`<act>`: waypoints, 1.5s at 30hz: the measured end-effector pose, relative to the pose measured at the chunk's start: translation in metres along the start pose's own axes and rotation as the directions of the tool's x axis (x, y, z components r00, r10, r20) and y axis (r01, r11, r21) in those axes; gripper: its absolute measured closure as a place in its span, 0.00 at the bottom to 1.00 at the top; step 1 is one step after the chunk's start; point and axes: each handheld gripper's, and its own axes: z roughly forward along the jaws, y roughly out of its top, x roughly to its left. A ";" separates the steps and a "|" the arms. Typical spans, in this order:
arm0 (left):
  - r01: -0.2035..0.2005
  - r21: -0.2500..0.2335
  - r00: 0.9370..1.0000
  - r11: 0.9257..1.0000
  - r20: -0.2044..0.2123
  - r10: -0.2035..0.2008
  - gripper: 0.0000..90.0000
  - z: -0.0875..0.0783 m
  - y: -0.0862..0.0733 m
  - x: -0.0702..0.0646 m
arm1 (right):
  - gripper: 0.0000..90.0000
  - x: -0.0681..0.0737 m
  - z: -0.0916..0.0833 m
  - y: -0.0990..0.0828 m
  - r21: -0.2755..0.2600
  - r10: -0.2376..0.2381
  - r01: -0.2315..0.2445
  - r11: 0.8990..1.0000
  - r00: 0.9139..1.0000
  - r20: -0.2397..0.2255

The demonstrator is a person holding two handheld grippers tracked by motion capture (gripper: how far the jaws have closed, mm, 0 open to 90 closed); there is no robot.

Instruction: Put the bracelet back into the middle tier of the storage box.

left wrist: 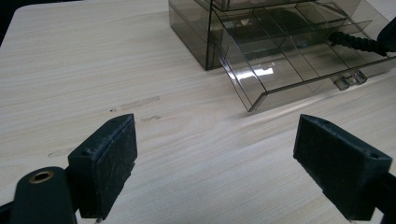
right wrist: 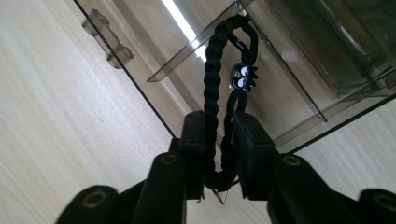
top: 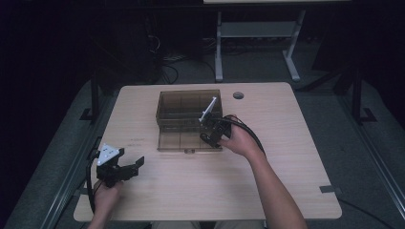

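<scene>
A black braided cord loop with a small cartoon-face bead (right wrist: 218, 88) is clamped in the right gripper (right wrist: 219, 140) above the pulled-out drawer (left wrist: 285, 70) of a smoky transparent plastic box (top: 188, 112). The left gripper (left wrist: 215, 163) is held wide apart over the pale wooden table (left wrist: 93, 70).

Left gripper (top: 134, 167) low at the near-left, fingers (left wrist: 105, 163) wide apart; right gripper (top: 210, 136) farther forward, fingers (right wrist: 194, 149) clamped.

light wood table (top: 286, 157), grey cable hole (top: 238, 95) far edge; white-legged desk (top: 258, 33) behind.

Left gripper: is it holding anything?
No. The left gripper has its jaws wide apart over bare table, nothing between them.
</scene>
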 end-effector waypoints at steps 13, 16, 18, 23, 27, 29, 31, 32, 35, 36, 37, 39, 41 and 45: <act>-0.006 0.004 1.000 1.000 0.008 0.006 0.15 0.008 0.003 -0.002 | 0.68 -0.001 -0.017 -0.006 -0.071 -0.004 0.003 0.997 1.000 -0.011; -0.008 0.005 1.000 1.000 0.010 0.008 0.15 0.007 0.003 -0.002 | 0.67 -0.001 -0.021 -0.007 -0.083 -0.007 0.006 0.997 1.000 -0.014; -0.006 0.007 1.000 1.000 0.006 0.006 0.15 0.007 0.003 -0.001 | 0.64 -0.001 -0.024 -0.008 -0.097 -0.010 0.007 0.995 0.999 -0.030; -0.005 0.003 1.000 1.000 0.003 0.005 0.15 0.006 0.002 0.000 | 0.62 0.002 -0.028 -0.010 -0.105 -0.017 0.013 0.994 0.999 -0.041; -0.007 0.005 1.000 1.000 0.006 0.007 0.15 0.005 0.001 0.000 | 0.58 0.003 -0.033 -0.012 -0.118 -0.018 0.013 0.993 0.999 -0.045; -0.001 0.004 1.000 1.000 0.006 0.001 0.15 0.004 0.000 0.001 | 0.56 0.004 -0.035 -0.013 -0.126 -0.021 0.015 0.992 0.999 -0.046; -0.001 0.002 1.000 1.000 0.002 0.001 0.15 0.003 0.000 0.002 | 0.55 0.005 -0.037 -0.014 -0.133 -0.029 0.022 0.991 0.998 -0.050; 0.001 0.003 1.000 1.000 -0.001 -0.001 0.15 0.003 0.000 0.002 | 0.54 0.004 -0.038 -0.015 -0.139 -0.034 0.026 0.990 0.998 -0.050; 0.001 0.005 1.000 1.000 -0.002 -0.001 0.15 0.003 0.000 0.002 | 0.54 0.005 -0.040 -0.016 -0.140 -0.033 0.025 0.990 0.998 -0.052; -0.001 0.007 1.000 1.000 -0.003 0.001 0.15 0.002 -0.001 0.002 | 0.53 0.004 -0.041 -0.017 -0.142 -0.032 0.024 0.990 0.998 -0.051; -0.003 0.008 1.000 1.000 -0.003 0.003 0.15 0.002 -0.001 0.002 | 0.53 0.004 -0.042 -0.018 -0.143 -0.030 0.023 0.990 0.998 -0.051; -0.003 0.009 1.000 1.000 -0.005 0.003 0.15 0.002 -0.001 0.002 | 0.52 0.003 -0.044 -0.019 -0.147 -0.028 0.020 0.989 0.998 -0.052; 0.001 0.008 1.000 1.000 -0.006 -0.001 0.15 0.001 -0.002 0.002 | 0.51 0.002 -0.045 -0.021 -0.152 -0.027 0.019 0.988 0.998 -0.055; 0.000 0.008 1.000 1.000 -0.010 0.000 0.15 -0.001 -0.003 0.002 | 0.49 0.002 -0.048 -0.024 -0.154 -0.030 0.020 0.988 0.998 -0.058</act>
